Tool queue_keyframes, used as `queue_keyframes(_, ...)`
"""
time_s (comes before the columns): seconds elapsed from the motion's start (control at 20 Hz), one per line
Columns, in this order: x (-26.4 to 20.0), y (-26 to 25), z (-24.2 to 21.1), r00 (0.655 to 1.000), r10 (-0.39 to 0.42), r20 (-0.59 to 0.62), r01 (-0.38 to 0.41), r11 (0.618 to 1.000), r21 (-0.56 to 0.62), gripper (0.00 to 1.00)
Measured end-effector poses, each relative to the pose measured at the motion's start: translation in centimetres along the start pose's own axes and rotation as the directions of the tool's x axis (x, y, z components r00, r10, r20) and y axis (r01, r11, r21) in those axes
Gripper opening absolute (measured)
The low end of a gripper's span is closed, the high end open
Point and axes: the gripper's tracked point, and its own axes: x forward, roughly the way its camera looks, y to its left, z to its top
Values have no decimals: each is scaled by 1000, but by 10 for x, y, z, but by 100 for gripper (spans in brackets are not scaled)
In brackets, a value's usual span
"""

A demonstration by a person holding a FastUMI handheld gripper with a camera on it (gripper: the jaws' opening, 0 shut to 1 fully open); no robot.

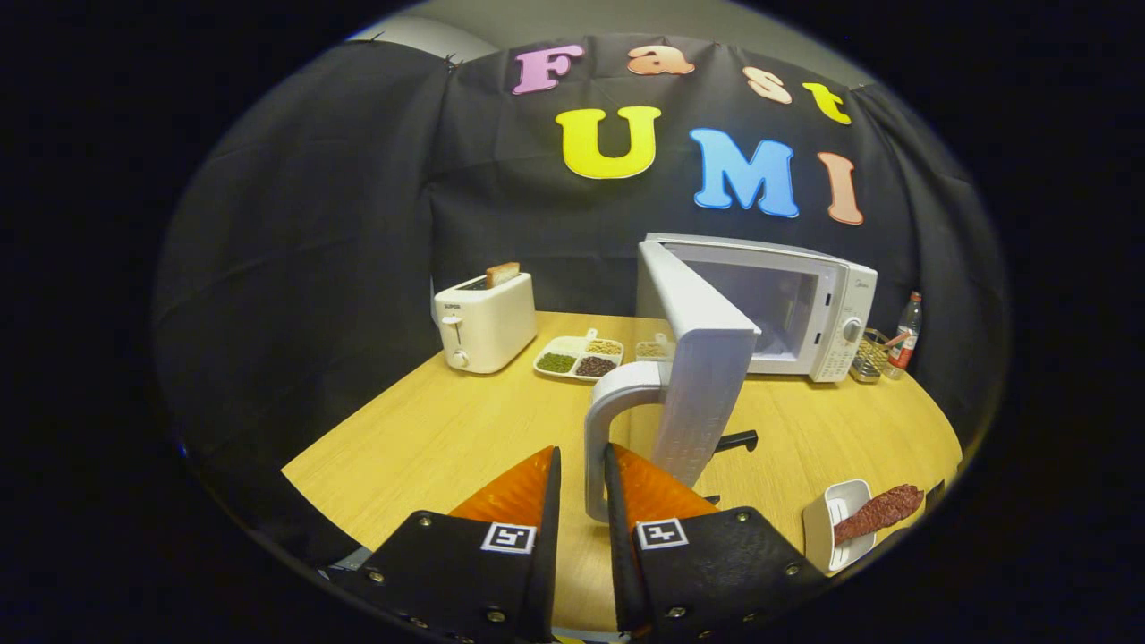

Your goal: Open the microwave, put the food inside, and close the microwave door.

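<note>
The white microwave stands at the back right of the wooden table, its cavity showing. Its door is swung wide open toward me. The door's pale handle runs down between my fingers. My gripper sits around that handle: the right finger lies against it, while a narrow strip of table shows between the left finger and the handle. The food, a reddish-brown piece of meat, lies on a small white plate to the right of my fingers, near the table's front edge.
A white toaster with a slice of bread in it stands at the back left. A divided tray of beans lies between it and the microwave. A wire basket and a bottle stand right of the microwave. A small black object lies behind the door.
</note>
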Motion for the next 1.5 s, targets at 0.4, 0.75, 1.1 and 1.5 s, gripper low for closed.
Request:
queue_keyframes(0.4,-53,31,57,949,277,153,-273,961,-44,31)
queue_keyframes(0.75,-98,-36,114,933,191,303,-187,981,-44,98)
queue_keyframes(1.1,-111,-134,110,952,24,305,-42,998,52,98)
queue_keyframes(1.5,-106,-222,62,972,-134,191,99,979,181,98)
